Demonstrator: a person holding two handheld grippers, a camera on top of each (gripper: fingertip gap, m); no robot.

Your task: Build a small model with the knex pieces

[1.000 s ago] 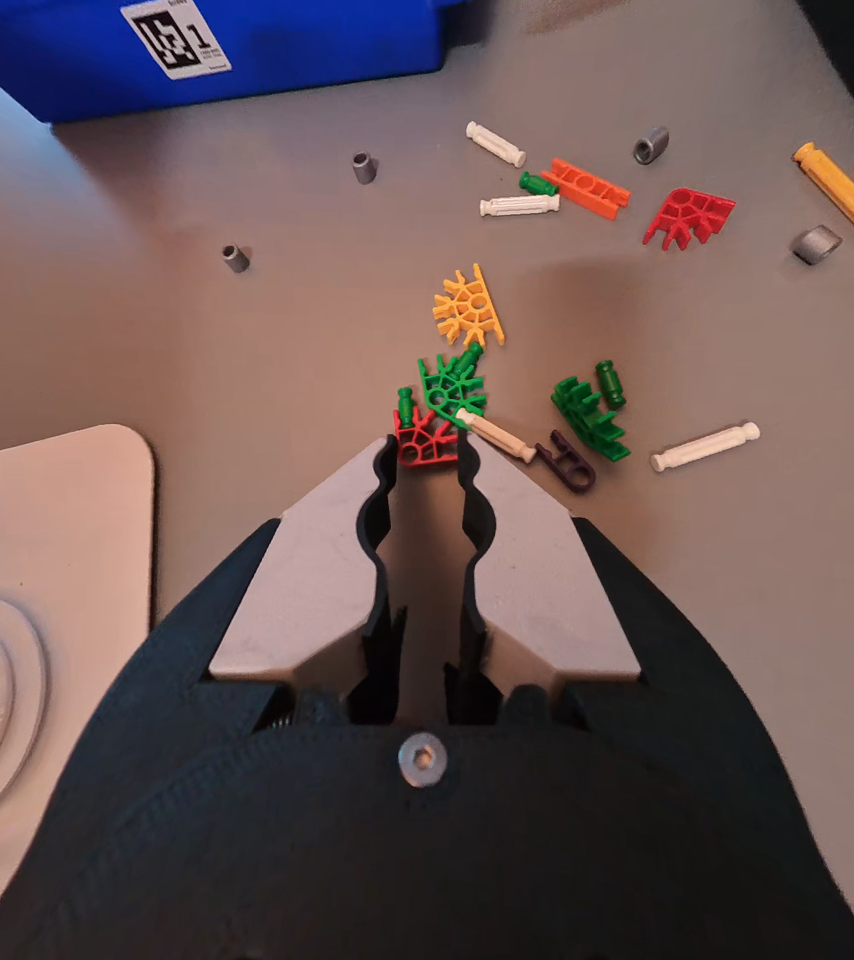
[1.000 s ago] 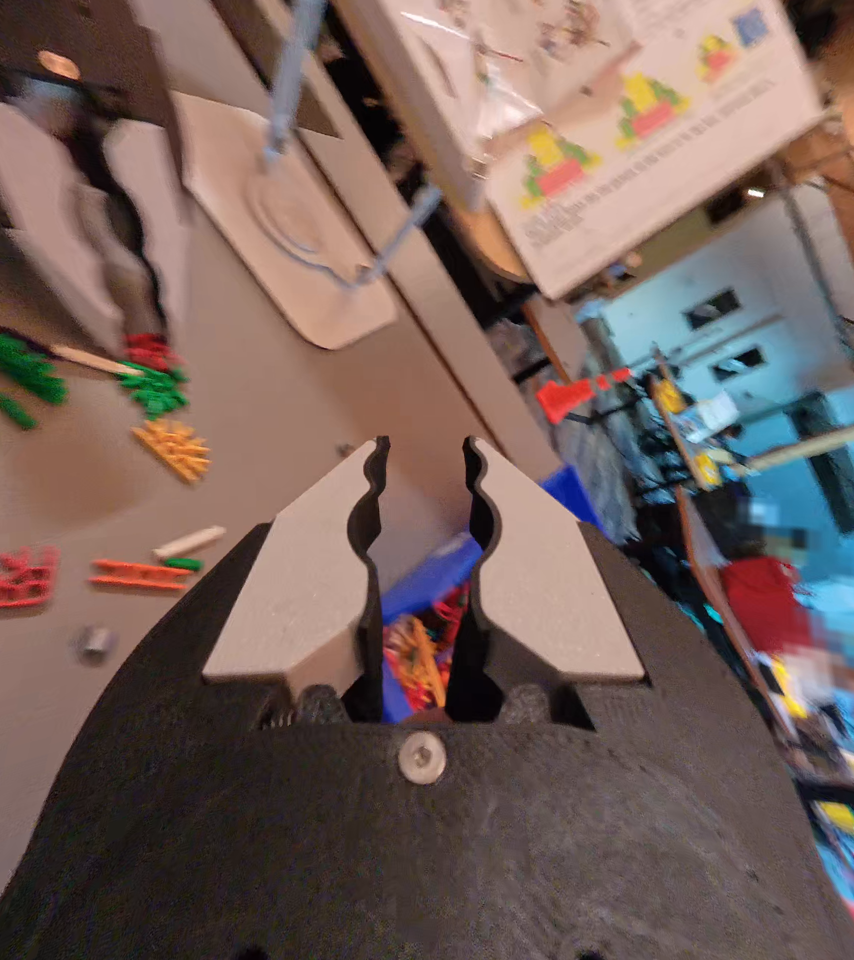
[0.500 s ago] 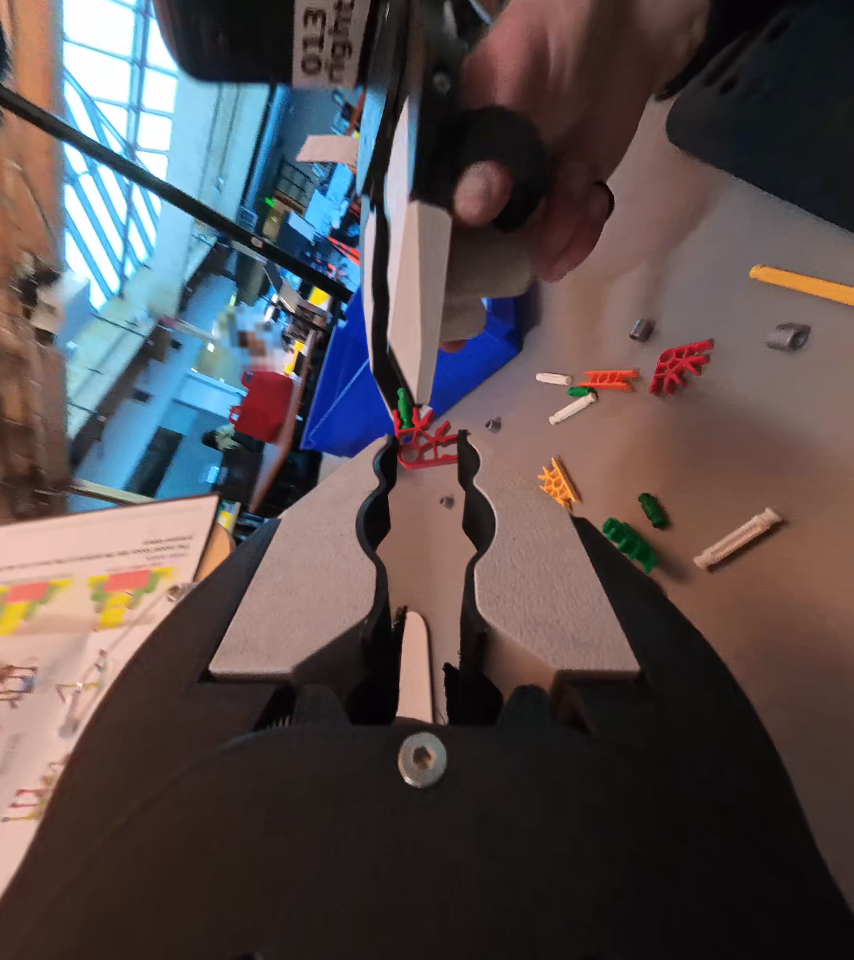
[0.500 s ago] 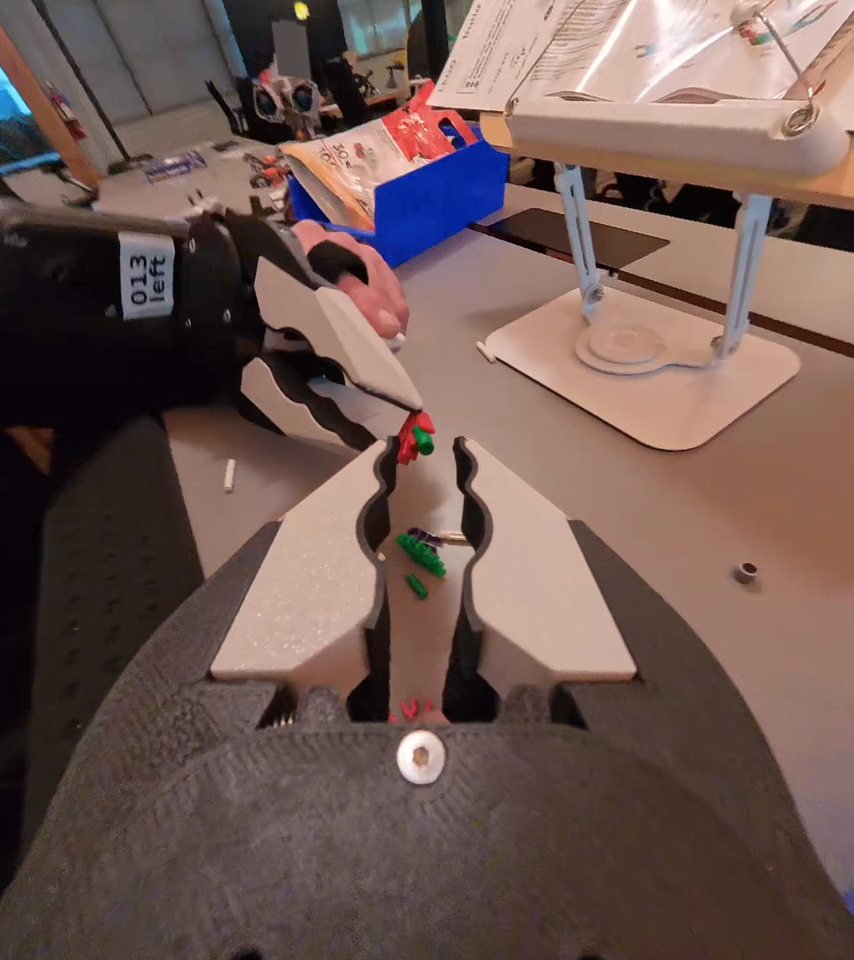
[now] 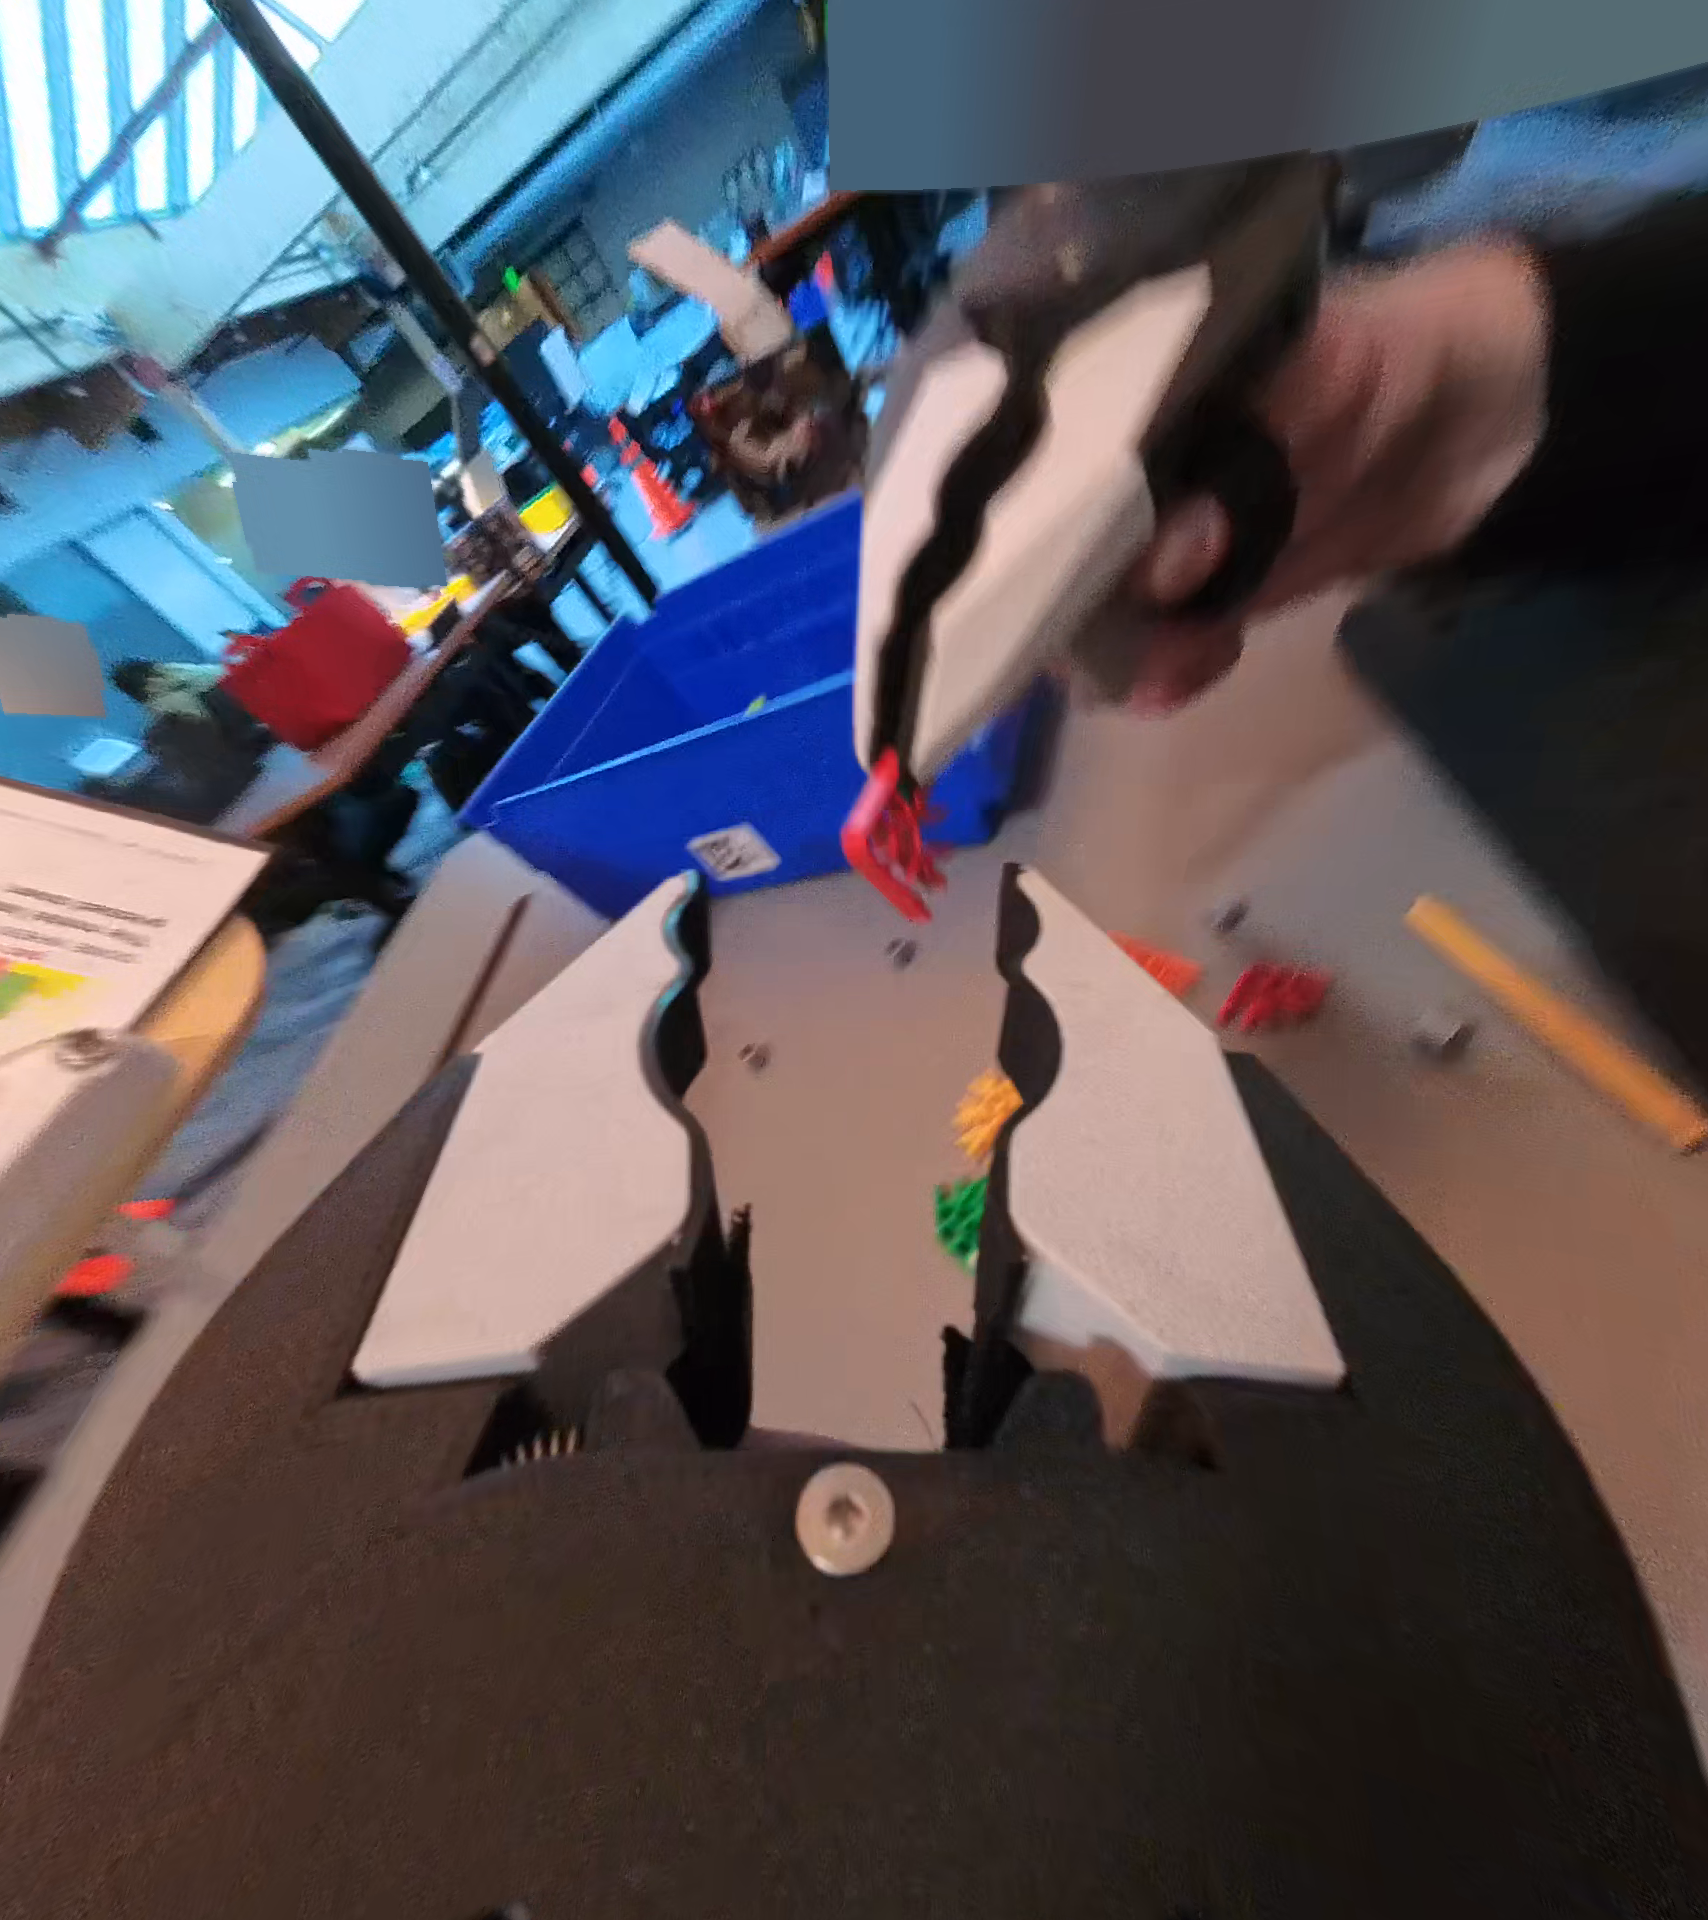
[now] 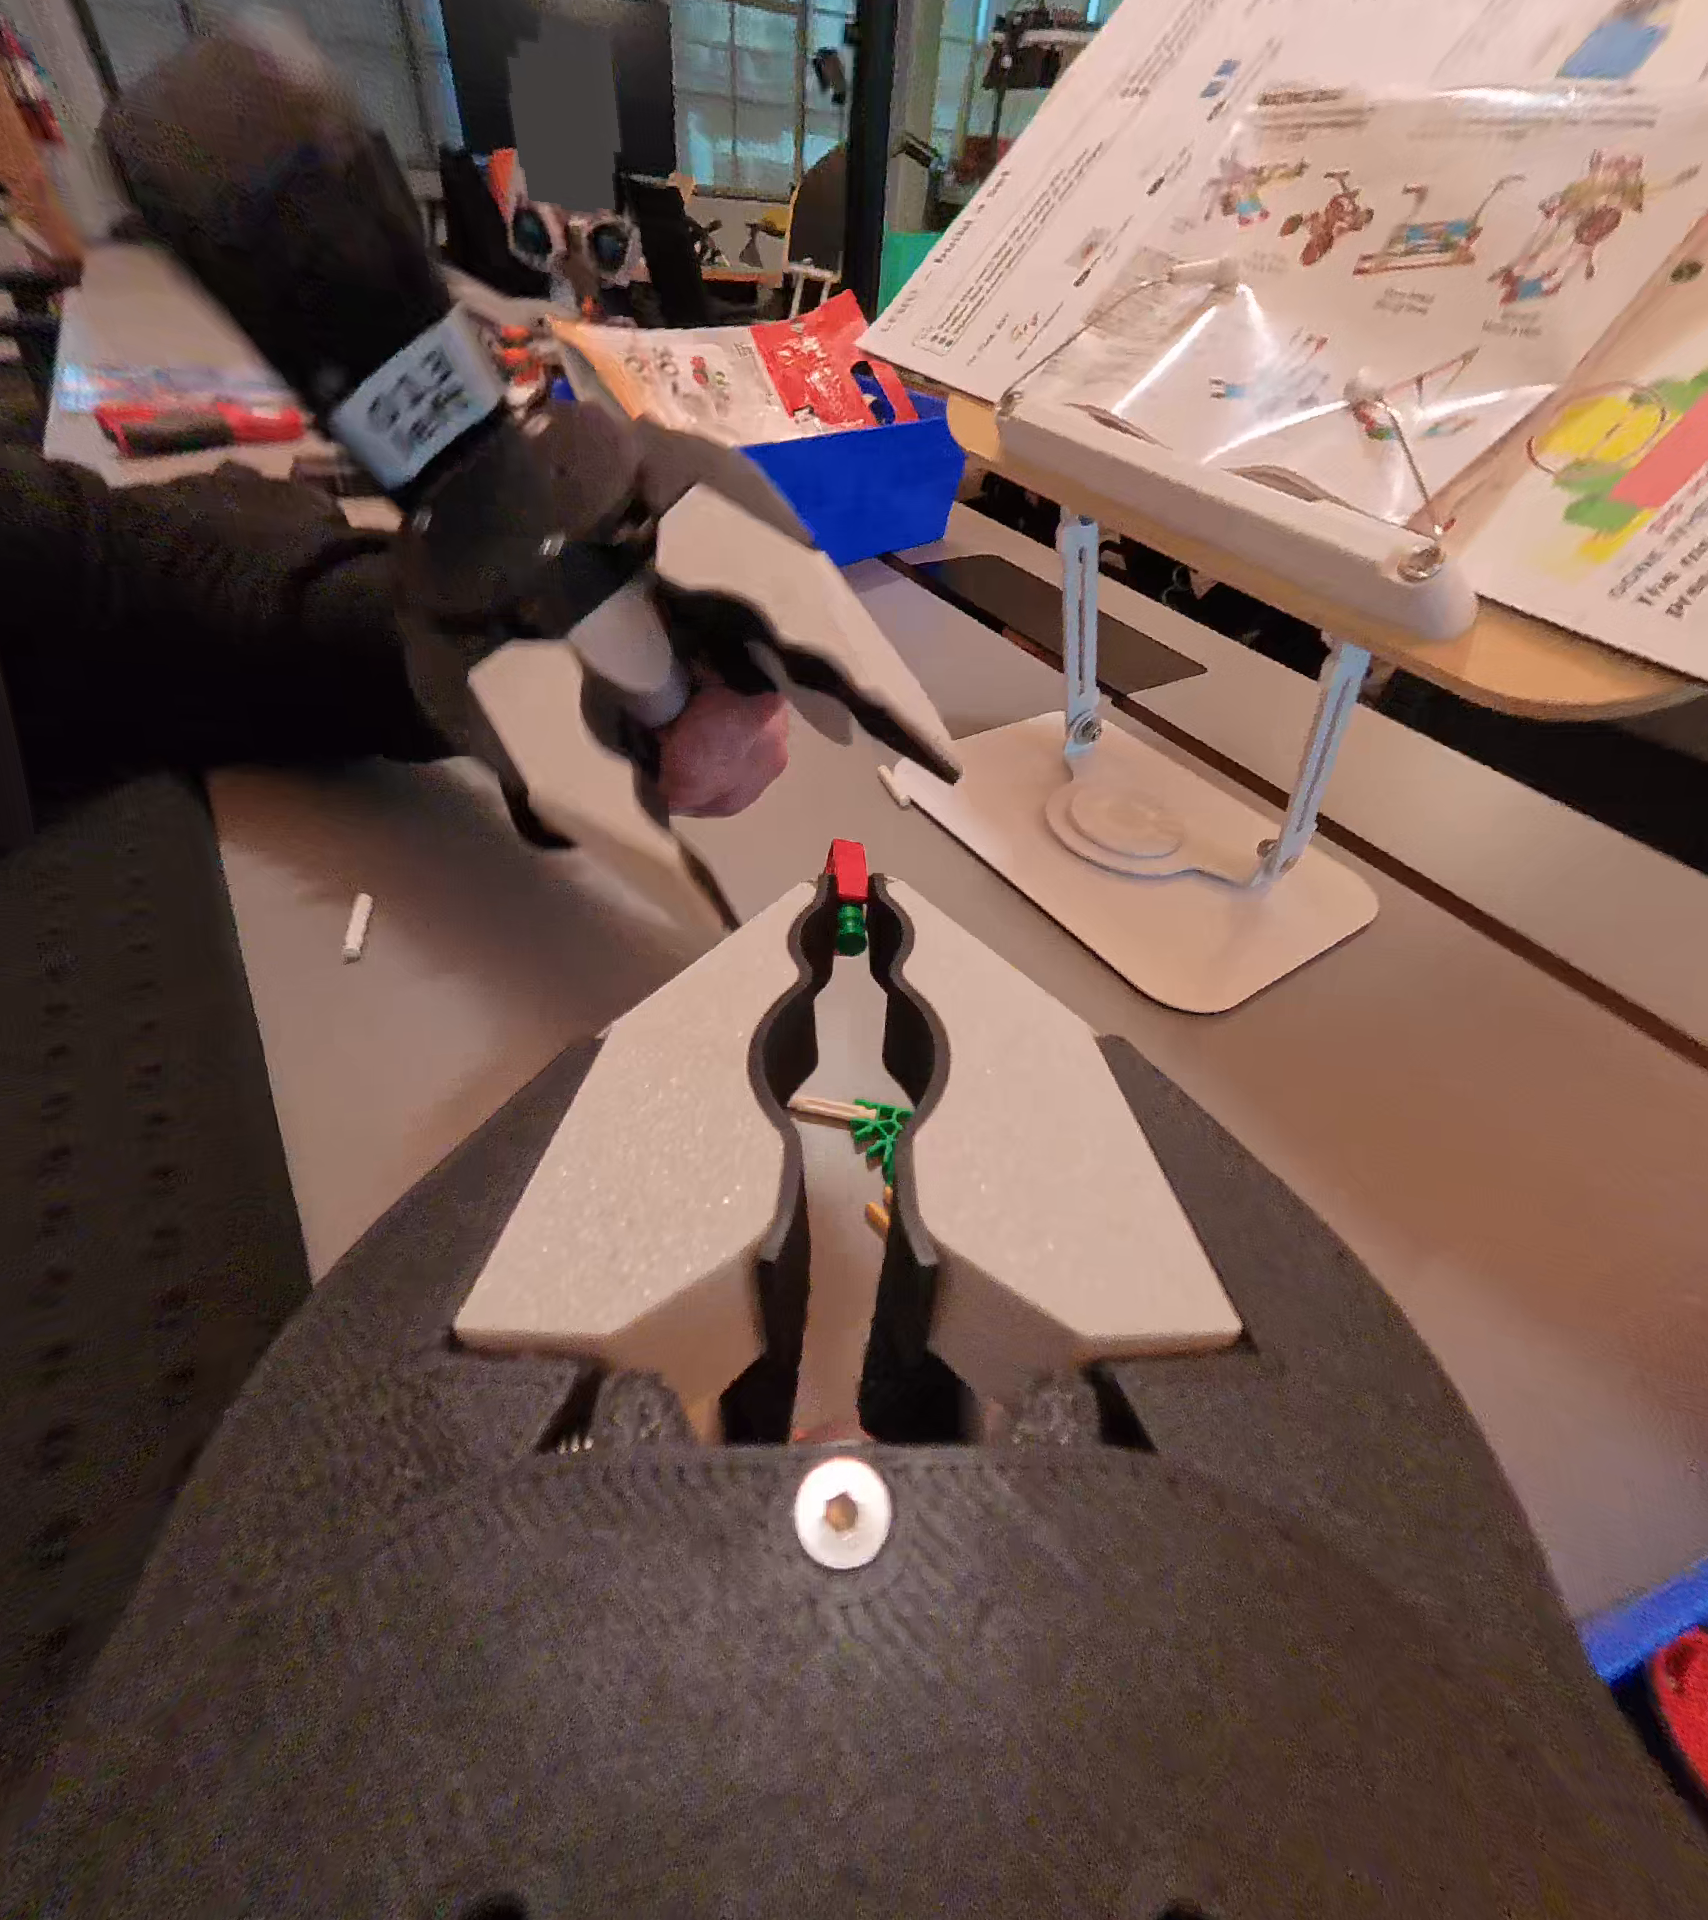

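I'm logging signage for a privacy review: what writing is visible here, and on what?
White label on the left gripper: legible, not transcribed.
Propped instruction sheet: print mostly blurred.
Sticker on the blue bin: coded mark, too blurred.
Red-and-white bag: too small.

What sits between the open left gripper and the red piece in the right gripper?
Nothing visible. The left gripper is open just short of the red piece, which is pinched by the right gripper; only an empty gap lies between them.
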